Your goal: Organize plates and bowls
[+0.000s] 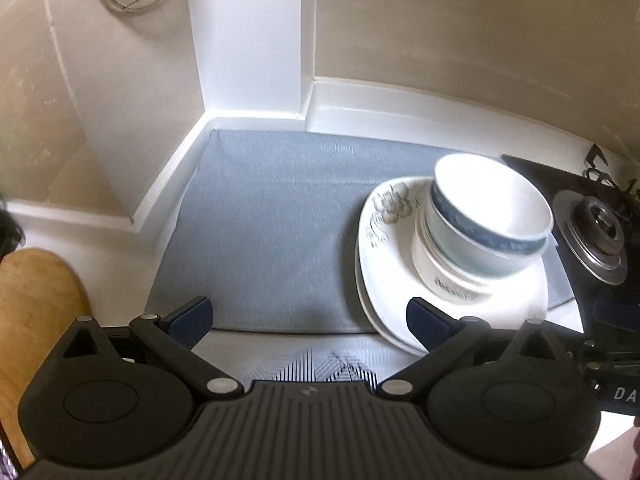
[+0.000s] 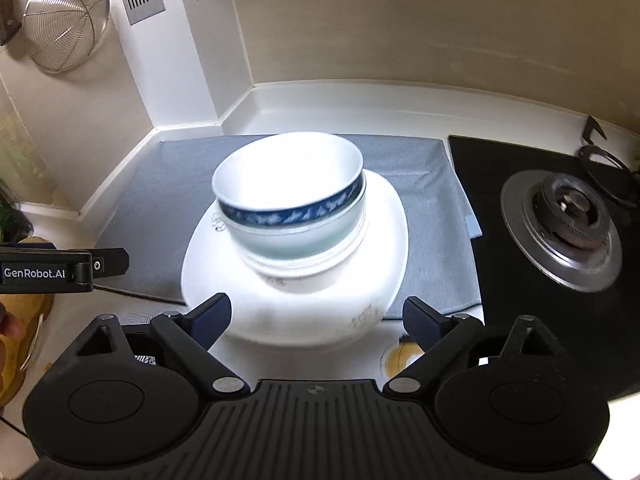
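Stack of crockery at one moment, seen from both wrist cameras. The bowls [image 2: 290,208] stand nested, the top one banded in blue, a pale green one under it and a white one lowest; how many lie between cannot be told. They rest upright on the plates [image 2: 296,304], at least two, the upper one with a grey flower print. The plates sit partly on the grey mat [image 1: 264,232], their near edge overhanging onto the white counter [image 2: 280,364].

The right gripper [image 2: 316,316] faces the stack squarely: the plates' near rim lies between its two fingers, which stand wide apart and press on nothing. The left gripper [image 1: 310,320] is likewise spread and empty; from it the stack lies to the right, with only the plate rim showing by its right finger [image 1: 424,324], and bare mat ahead. In the right view the left gripper's body enters from the left edge, apart from the plates.

The stack's axis is vertical, and the bowls sit toward the far side of the plates. The right hand appears the nearer and better aligned for any further handling. The stacking itself looks complete.

Beyond the mat, to the right, a black hob [image 2: 520,240] with a burner [image 2: 568,216]; a wire strainer [image 2: 64,20] hangs on the wall at upper left.
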Motion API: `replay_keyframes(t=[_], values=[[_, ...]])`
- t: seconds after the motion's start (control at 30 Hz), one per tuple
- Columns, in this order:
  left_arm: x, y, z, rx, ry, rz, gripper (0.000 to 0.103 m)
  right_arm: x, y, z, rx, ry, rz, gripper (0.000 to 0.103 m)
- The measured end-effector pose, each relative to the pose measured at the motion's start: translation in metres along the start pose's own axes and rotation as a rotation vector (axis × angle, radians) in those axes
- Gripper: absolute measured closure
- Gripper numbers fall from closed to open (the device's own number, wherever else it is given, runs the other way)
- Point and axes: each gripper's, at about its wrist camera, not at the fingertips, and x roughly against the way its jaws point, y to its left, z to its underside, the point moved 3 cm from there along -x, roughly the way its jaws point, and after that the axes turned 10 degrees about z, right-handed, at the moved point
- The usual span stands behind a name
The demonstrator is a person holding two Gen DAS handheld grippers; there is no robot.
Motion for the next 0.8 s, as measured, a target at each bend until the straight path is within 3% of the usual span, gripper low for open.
replay_keyframes(t=[0.33,0.47,0.8], values=[[0.015,-0.015,0.031,-0.062,0.057,0.009,0.000,0.035,0.009,0.040,-0.071,-0.002,0.040,0.008],[0.025,-0.027,0.030,-0.079,0.028,0.013,0.000,0.045,0.008,0.037,-0.031,-0.041,0.019,0.008],[0.031,-0.069,0.018,-0.099,-0.032,-0.103,0.001,0.043,-0.025,0.013,0.023,-0.112,-0.053,0.004]])
